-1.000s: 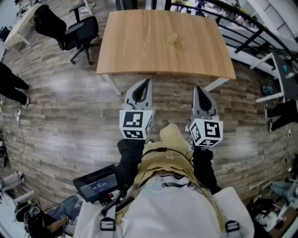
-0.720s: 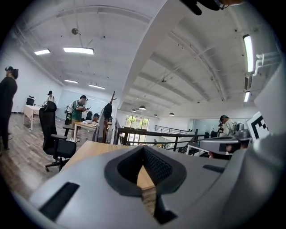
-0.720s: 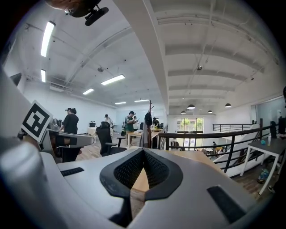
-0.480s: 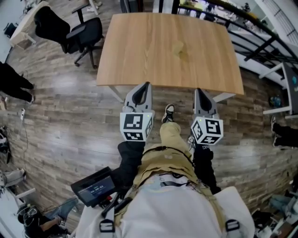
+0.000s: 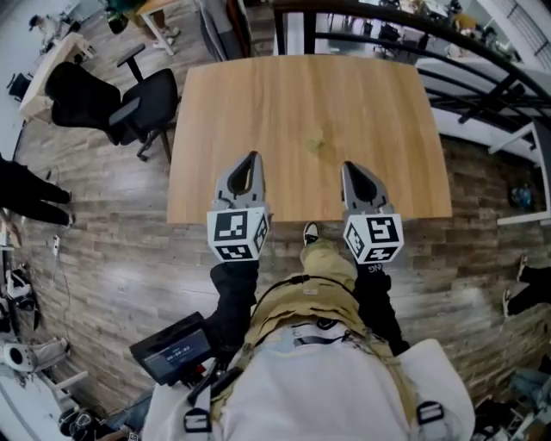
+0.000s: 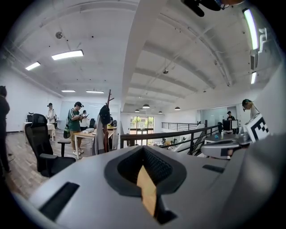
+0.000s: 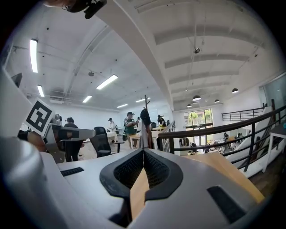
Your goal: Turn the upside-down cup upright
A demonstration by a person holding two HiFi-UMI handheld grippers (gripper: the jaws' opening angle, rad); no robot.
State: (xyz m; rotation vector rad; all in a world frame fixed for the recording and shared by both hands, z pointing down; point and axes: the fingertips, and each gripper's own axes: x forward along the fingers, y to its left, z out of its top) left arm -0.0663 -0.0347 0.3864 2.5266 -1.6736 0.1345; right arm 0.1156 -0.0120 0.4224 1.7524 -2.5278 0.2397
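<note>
pale wood-grain table (image 5: pixel 301 95), grey-brown plank floor (image 5: pixel 112 250), black chair (image 5: pixel 129 108), grey left tool (image 5: pixel 250 157), grey right tool (image 5: pixel 347 164)

Left gripper (image 5: pixel 251 158) and right gripper (image 5: pixel 348 165) (side by side) reach over the table (image 5: pixel 301 86).

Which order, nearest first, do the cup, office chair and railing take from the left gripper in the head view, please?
1. cup, on the table, right of the left gripper
2. office chair, floor left
3. railing, beyond table

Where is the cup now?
In the head view, the clear cup stands near the middle of the wooden table, ahead of and between the left gripper and right gripper, touching neither.
</note>
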